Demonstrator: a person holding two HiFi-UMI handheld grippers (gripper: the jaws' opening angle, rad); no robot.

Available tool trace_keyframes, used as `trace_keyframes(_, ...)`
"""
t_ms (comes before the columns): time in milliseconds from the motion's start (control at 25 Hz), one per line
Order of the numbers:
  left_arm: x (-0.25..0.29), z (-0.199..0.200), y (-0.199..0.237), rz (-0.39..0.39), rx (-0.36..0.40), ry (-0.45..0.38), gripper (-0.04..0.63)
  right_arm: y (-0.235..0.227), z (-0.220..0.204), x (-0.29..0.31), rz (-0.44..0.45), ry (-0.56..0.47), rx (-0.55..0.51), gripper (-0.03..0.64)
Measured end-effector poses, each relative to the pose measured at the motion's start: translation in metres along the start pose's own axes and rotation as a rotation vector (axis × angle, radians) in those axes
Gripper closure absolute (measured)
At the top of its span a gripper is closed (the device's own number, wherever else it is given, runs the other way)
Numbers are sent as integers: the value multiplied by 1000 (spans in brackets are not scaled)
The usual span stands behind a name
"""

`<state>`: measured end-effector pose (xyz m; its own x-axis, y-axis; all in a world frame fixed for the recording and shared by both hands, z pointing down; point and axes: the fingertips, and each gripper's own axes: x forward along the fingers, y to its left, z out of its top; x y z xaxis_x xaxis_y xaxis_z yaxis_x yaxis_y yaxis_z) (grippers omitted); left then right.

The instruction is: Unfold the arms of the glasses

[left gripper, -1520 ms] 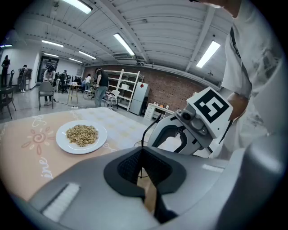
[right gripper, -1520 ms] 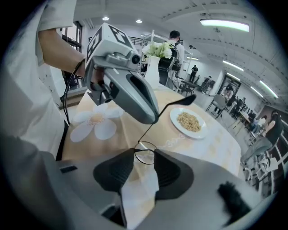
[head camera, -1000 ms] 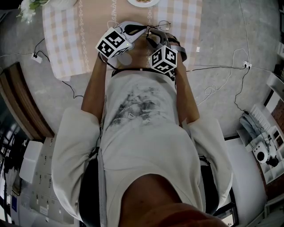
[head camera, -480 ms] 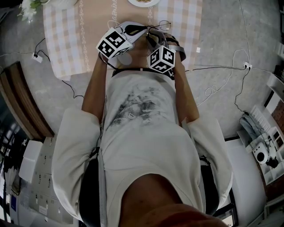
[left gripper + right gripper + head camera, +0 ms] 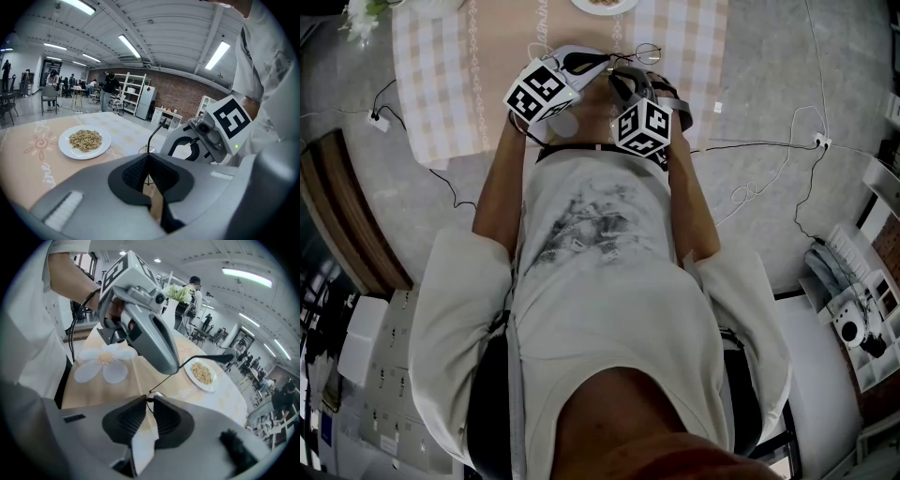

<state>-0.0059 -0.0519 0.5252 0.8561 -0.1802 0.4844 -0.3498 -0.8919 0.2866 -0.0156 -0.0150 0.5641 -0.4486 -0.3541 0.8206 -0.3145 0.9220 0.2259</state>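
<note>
The thin wire-rimmed glasses [image 5: 643, 52] hang just above the table's near edge, between my two grippers. My left gripper [image 5: 148, 157] is shut on the wire frame by a lens rim, and one arm [image 5: 155, 133] rises out from between its pads. My right gripper [image 5: 149, 399] comes in from the other side. Its jaws are closing with the frame's hinge end [image 5: 150, 394] in the narrow gap between them. A dark-tipped arm [image 5: 220, 356] runs from there up to the right. In the head view the left gripper [image 5: 602, 62] and the right gripper [image 5: 624, 75] almost meet.
The table carries a checked cloth [image 5: 441, 94], a white plate of seeds [image 5: 85, 140] beyond the glasses, a flower-shaped mat [image 5: 105, 362] and a vase of flowers [image 5: 180, 294]. Cables [image 5: 769, 178] trail over the floor. Shelves and people stand far off in the room.
The right gripper's marker cube has shifted very slightly. Both hands and the glasses stay where they were.
</note>
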Motion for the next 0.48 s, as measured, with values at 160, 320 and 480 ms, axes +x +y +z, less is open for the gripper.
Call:
trace_keyframes(160,0,0,0,3,8,5,588,-3,3,-6,-30,-15,-3,565)
trace_keyframes(320,0,-1,0,3,14,10,588,-8,8,-14,-71,-32,-7,572)
trace_keyframes(480,-1,-2,-1,3,14,8,588,-15,12,-24,-112,-47,0,578)
